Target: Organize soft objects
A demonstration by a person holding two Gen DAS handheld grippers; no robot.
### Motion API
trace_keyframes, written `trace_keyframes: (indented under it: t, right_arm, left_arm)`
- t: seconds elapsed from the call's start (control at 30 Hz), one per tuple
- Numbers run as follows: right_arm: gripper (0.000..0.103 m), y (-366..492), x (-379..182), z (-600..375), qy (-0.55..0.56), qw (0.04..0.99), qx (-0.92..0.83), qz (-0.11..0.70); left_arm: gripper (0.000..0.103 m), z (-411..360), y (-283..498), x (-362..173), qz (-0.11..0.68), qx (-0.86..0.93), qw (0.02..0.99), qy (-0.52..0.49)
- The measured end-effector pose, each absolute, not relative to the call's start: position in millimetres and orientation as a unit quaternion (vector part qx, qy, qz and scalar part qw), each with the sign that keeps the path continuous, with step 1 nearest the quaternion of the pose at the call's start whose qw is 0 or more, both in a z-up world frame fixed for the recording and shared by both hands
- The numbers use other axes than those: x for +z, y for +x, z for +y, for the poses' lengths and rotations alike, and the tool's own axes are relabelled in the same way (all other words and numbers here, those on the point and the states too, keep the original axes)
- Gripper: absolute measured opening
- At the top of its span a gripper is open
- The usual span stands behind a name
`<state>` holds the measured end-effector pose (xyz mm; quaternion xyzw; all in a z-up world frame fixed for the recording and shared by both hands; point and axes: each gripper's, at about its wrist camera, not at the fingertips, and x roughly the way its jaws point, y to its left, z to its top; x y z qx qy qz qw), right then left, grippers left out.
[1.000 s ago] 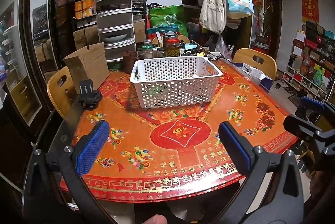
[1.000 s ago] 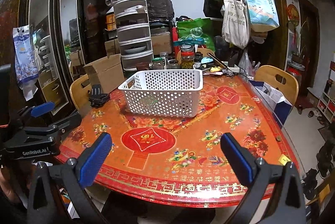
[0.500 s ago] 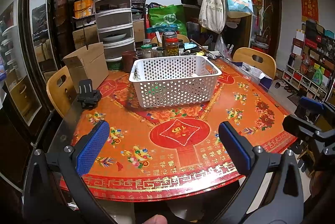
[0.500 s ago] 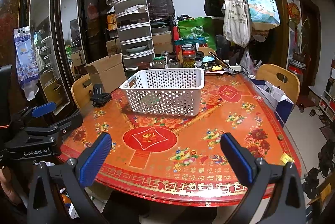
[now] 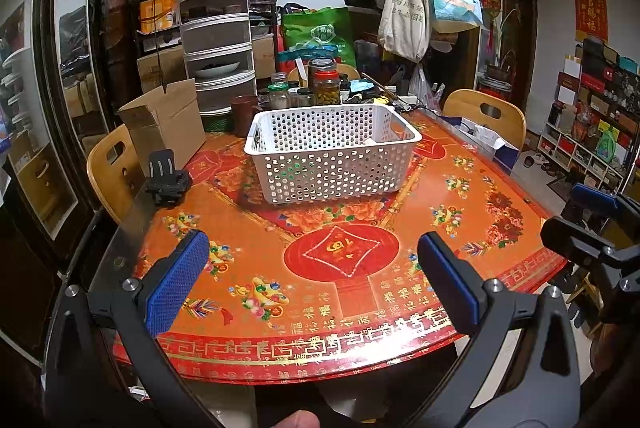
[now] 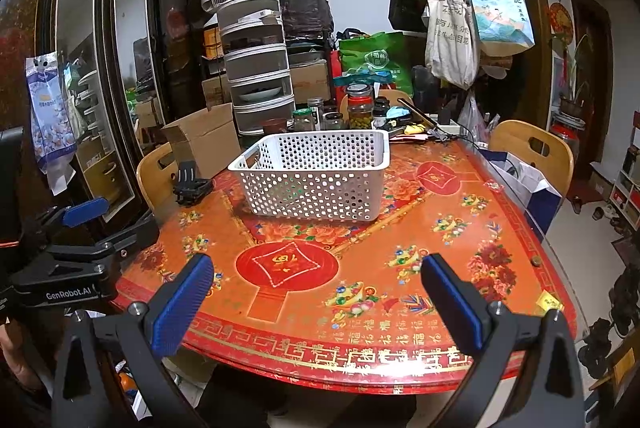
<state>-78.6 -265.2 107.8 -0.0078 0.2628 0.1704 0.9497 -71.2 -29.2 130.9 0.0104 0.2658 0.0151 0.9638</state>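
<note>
White perforated basket at frame centre on the red patterned table; inside, perhaps something pale and green behind the holes, too unclear to name. Left gripper low in frame over the near table edge, jaws spread wide, nothing between. Right gripper likewise gaping and empty. Cardboard box at centre left.

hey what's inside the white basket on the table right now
Looking into the white basket, mostly bare perforated walls show. A small pale item peeks above the right rim, and green and dark patches show through the front holes. The floor is hidden by the walls, so I cannot identify the contents.
</note>
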Motion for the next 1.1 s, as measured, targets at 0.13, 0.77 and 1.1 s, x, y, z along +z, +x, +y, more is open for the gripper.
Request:
trace_keyframes:
  t: [0.13,0.77,1.1]
  right_arm:
    - [0.103,-79.3,107.6,-264.4,-0.007,0.950,0.170,0.263]
    - [0.103,-80.1,106.8,-262.0,-0.006,0.950,0.170,0.264]
    - [0.103,-80.5,106.6,-261.2,-0.006,0.949,0.170,0.264]
  left_arm:
    - [0.103,-29.5,-71.2,130.9,0.266,0.015,0.964,0.010]
    - [0.103,-35.9,-71.9,124.7,0.269,0.014,0.963,0.012]
    - [0.103,-36.9,-71.9,124.6,0.268,0.017,0.963,0.010]
